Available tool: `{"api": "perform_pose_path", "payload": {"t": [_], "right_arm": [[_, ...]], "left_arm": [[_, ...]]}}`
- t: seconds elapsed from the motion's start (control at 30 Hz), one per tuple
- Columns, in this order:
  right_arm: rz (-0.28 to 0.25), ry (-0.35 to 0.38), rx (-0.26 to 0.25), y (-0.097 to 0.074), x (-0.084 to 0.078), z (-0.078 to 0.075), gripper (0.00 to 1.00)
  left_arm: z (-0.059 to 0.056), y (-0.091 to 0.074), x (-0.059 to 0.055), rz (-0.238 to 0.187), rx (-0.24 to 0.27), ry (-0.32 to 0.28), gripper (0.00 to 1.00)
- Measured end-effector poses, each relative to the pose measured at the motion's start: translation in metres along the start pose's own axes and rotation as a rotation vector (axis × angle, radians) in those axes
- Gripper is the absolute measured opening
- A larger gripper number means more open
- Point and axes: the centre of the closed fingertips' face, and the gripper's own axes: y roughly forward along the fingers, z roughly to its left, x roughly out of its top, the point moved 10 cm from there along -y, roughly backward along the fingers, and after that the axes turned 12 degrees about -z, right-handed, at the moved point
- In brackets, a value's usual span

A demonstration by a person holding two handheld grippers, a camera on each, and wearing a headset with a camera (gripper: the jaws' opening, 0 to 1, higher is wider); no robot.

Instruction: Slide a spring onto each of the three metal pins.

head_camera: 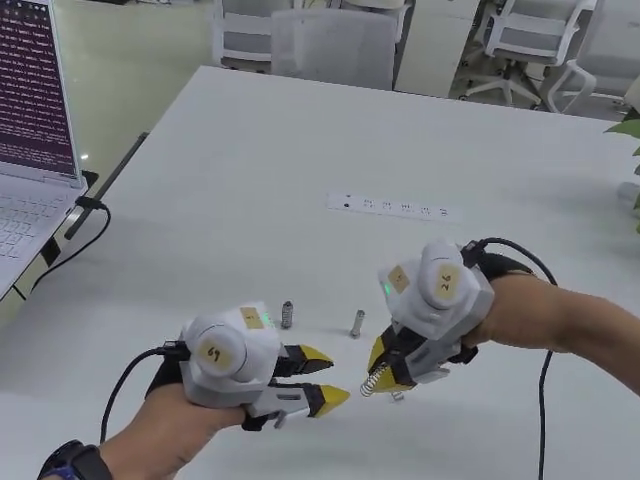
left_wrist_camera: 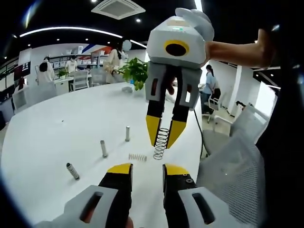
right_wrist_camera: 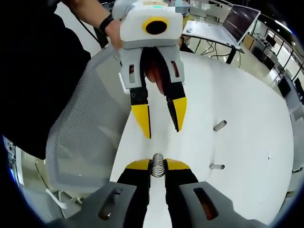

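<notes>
My right gripper (head_camera: 383, 368) (right_wrist_camera: 157, 166) is shut on a steel spring (head_camera: 373, 381) (right_wrist_camera: 157, 164), which hangs from its yellow tips just above the white table (head_camera: 300, 180). Facing it, my left gripper (head_camera: 325, 376) (left_wrist_camera: 148, 169) stands open with nothing in it, seen head-on in the right gripper view (right_wrist_camera: 160, 124). A pin with a ribbed, spring-like look (head_camera: 287, 314) (left_wrist_camera: 72, 171) stands beyond the left gripper. A bare pin (head_camera: 357, 322) (left_wrist_camera: 103, 148) stands to its right, and a third pin (left_wrist_camera: 127, 133) farther on. A loose spring (left_wrist_camera: 137, 156) lies flat near the held one (left_wrist_camera: 161, 142).
A white power strip (head_camera: 395, 207) lies across the middle of the table. An open laptop (head_camera: 30, 150) sits at the left edge with a black cable (head_camera: 85, 235) trailing from it. Office chairs (head_camera: 330, 40) line the far side.
</notes>
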Motion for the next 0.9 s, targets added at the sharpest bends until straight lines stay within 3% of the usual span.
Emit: {"api": "perform_pose_path", "payload": {"t": [0.4, 0.9], "right_arm": [[0.015, 0.041, -0.025, 0.000, -0.016, -0.006, 0.08], [0.025, 0.088, -0.089, -0.008, -0.030, -0.028, 0.08]], "left_arm": [[0.013, -0.034, -0.012, 0.033, 0.080, -0.023, 0.25], [0.026, -0.072, -0.021, 0.061, 0.177, -0.056, 0.38]]}}
